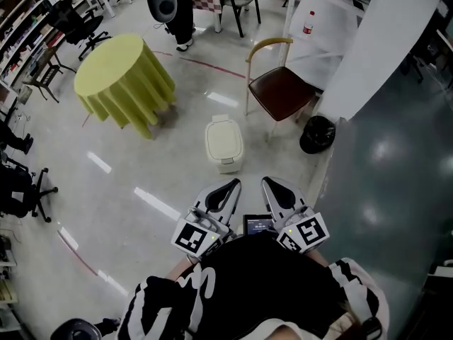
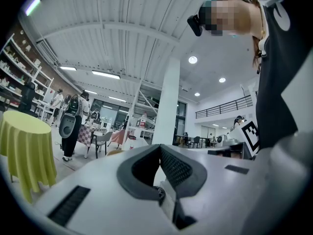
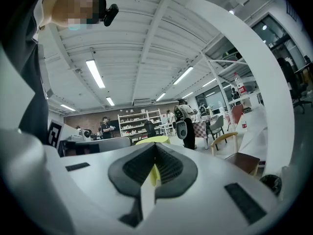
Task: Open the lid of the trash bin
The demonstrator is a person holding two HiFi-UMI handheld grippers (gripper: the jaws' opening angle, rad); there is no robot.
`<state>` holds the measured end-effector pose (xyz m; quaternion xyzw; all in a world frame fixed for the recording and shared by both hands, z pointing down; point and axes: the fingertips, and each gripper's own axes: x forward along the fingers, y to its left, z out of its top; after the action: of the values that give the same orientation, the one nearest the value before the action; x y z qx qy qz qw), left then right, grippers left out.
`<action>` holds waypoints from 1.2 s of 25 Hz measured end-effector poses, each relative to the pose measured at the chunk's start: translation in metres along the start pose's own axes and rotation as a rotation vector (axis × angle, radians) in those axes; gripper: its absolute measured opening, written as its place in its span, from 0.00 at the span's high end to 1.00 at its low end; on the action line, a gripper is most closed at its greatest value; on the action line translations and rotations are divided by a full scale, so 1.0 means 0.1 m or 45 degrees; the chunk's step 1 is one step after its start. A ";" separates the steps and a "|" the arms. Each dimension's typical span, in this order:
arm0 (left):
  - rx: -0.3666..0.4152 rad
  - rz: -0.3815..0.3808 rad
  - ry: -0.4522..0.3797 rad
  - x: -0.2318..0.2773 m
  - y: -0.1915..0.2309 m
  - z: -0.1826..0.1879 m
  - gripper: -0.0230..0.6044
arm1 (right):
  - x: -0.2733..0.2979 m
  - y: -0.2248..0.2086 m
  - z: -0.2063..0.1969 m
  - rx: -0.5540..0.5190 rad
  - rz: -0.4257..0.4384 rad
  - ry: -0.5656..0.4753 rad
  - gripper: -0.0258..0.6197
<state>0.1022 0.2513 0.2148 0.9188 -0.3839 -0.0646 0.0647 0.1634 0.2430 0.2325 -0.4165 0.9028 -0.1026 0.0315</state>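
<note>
- The cream rectangular plastic trash bin [image 1: 226, 163] stands on the glossy grey floor [image 1: 141, 183], just ahead of both tools, with its lid [image 1: 223, 137] down.
- The left tool [image 1: 233, 184] is clenched on nothing; its dark ribbed pads [image 2: 175, 168] meet at the tips.
- The right tool [image 1: 267, 182] is likewise clenched and empty, apart from the bin.
- A brown-seated wooden chair [image 1: 283, 91] stands near the bin, beyond it to the right.

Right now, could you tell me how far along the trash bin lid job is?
Nothing looks done: the trash bin stands on the floor with its lid closed. In hand: nothing; the left gripper and right gripper are shut, empty, apart from the bin. Left: reach the lid and lift it open.
</note>
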 end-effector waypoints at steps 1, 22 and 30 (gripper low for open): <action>0.001 -0.002 -0.001 0.01 0.00 0.01 0.95 | 0.01 0.00 0.00 -0.002 0.003 0.001 0.96; -0.006 0.109 -0.005 -0.04 0.01 -0.06 0.95 | 0.00 -0.05 -0.11 0.011 0.091 0.046 0.95; -0.029 0.139 -0.014 -0.04 0.20 -0.07 0.95 | 0.17 -0.03 -0.14 0.013 0.114 0.069 0.96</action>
<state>0.0862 0.2407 0.2253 0.8953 -0.4332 -0.0702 0.0766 0.1523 0.2301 0.2476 -0.3725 0.9205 -0.1169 0.0138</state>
